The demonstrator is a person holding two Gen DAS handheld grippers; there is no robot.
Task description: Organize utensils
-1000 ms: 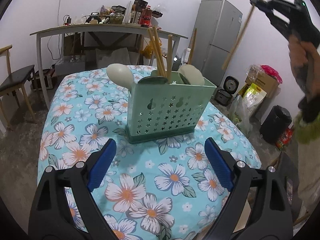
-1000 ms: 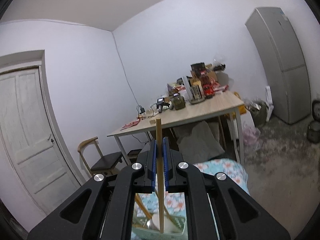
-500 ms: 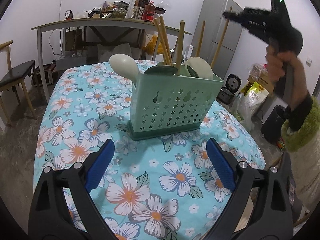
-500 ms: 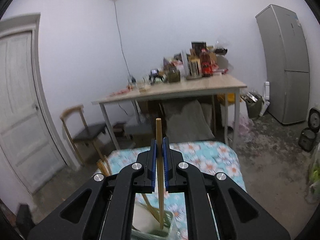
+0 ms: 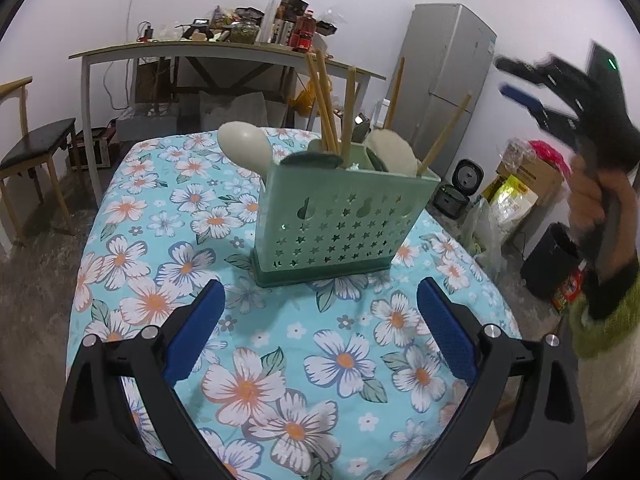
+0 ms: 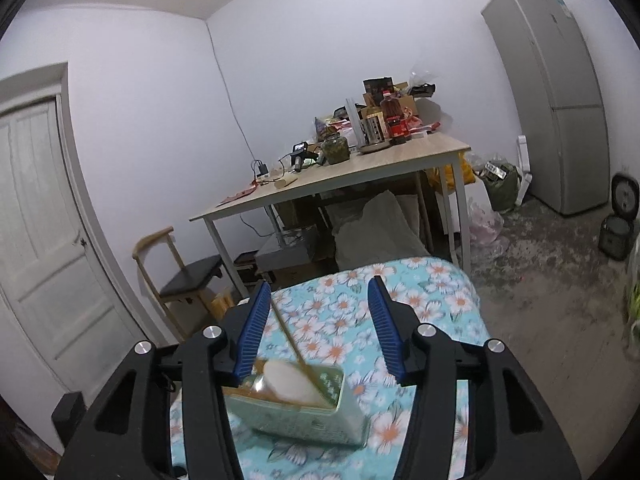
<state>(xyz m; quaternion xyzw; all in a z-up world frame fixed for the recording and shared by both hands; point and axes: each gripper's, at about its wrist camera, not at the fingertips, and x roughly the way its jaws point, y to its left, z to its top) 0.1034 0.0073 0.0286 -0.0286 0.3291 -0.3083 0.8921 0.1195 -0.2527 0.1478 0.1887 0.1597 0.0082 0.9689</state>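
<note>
Standing upright on the flowered tabletop [image 5: 152,208], the green star-punched utensil holder [image 5: 344,220] contains several wooden chopsticks [image 5: 322,104] and pale spoons [image 5: 242,146], their bowls up. One chopstick [image 5: 444,136] leans out over the holder's right end; in the right wrist view this chopstick [image 6: 290,336] slants between the blue pads, free of both. The right claw [image 6: 318,330], above the holder [image 6: 296,408], is opening and grips nothing. The left claw [image 5: 320,332] is released wide, low over the cloth, just in front of the holder, nothing between its pads. A person's hand [image 5: 596,196] carries the right claw [image 5: 520,80] at the right.
</note>
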